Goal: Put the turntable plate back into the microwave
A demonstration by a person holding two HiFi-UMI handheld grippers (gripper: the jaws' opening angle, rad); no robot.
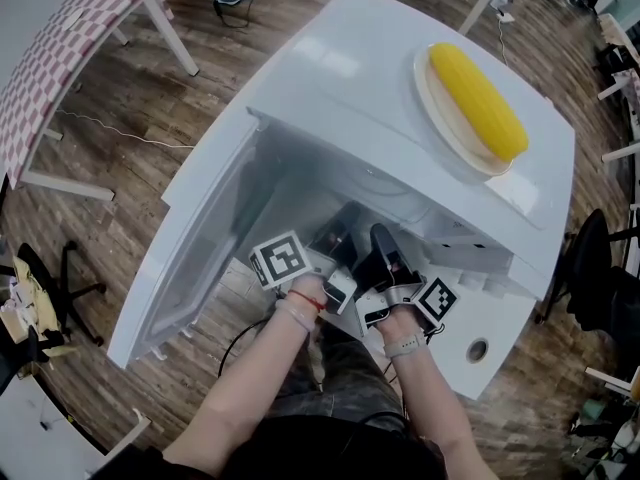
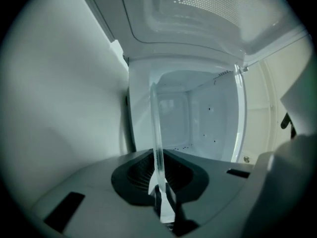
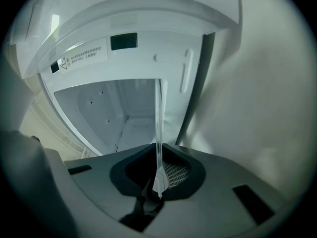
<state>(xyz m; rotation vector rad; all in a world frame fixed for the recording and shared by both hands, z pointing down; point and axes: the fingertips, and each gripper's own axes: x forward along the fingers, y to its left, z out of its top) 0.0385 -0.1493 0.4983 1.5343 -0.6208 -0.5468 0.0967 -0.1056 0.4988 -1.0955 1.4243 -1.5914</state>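
The white microwave stands with its door swung wide open at its left side. Both grippers are at the mouth of the microwave, close beside each other. The left gripper is clenched on the rim of the clear glass turntable plate, which shows in the left gripper view as a thin edge running from the jaws toward the cavity of the microwave. The right gripper is clamped on the same plate in the same manner; in the right gripper view the glass edge also points into the white cavity. So the plate is held by both grippers in front of the microwave's opening, its far part directed inside (in the head view the glass is too transparent to make out, and I cannot tell if it touches the floor of the cavity). On top of the microwave, toward its right side, lies a pale dish with a yellow corn cob on it.
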